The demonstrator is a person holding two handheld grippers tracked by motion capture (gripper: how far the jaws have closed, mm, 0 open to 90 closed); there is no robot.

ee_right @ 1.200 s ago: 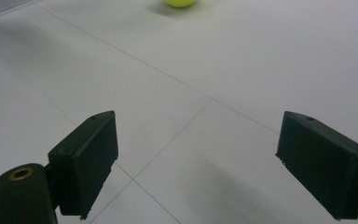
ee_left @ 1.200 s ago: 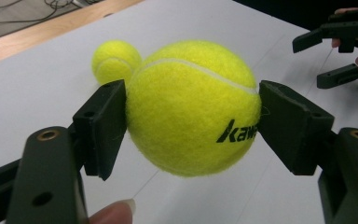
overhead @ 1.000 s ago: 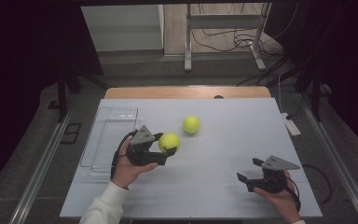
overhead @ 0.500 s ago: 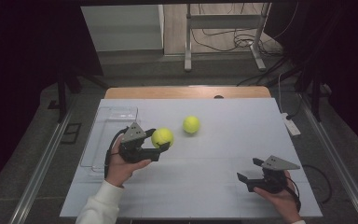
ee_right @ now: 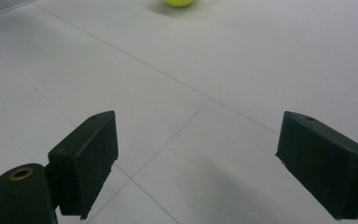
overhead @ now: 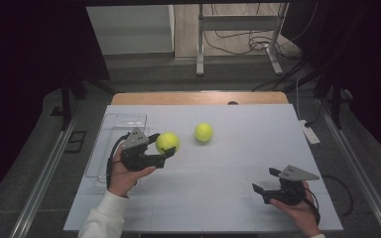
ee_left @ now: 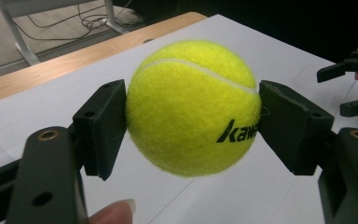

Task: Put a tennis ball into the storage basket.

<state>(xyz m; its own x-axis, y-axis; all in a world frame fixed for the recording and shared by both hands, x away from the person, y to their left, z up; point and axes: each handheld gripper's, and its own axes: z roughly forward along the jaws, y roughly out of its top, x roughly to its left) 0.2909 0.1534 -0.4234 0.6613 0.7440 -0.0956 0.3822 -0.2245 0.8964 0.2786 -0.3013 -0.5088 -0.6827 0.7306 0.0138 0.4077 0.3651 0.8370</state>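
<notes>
Overhead, a white table [overhead: 228,198] is seen in a dark room. One tennis ball [overhead: 167,142] is pinched by the left gripper [overhead: 164,148] at nine o'clock; a second ball [overhead: 204,132] lies free at center, a clear tray [overhead: 110,130] beyond. The right gripper [overhead: 265,180] at five o'clock is spread, empty.

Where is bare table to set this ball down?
Bare: the centre between the left gripper and right gripper, and the right half behind the right gripper. Crowded: the clear tray at left, and the loose ball beside the held ball.

A fuzzy felt tennis ball [ee_left: 193,107], matt black plastic jaws, a smooth matt white table [overhead: 238,168] edged in wood.
</notes>
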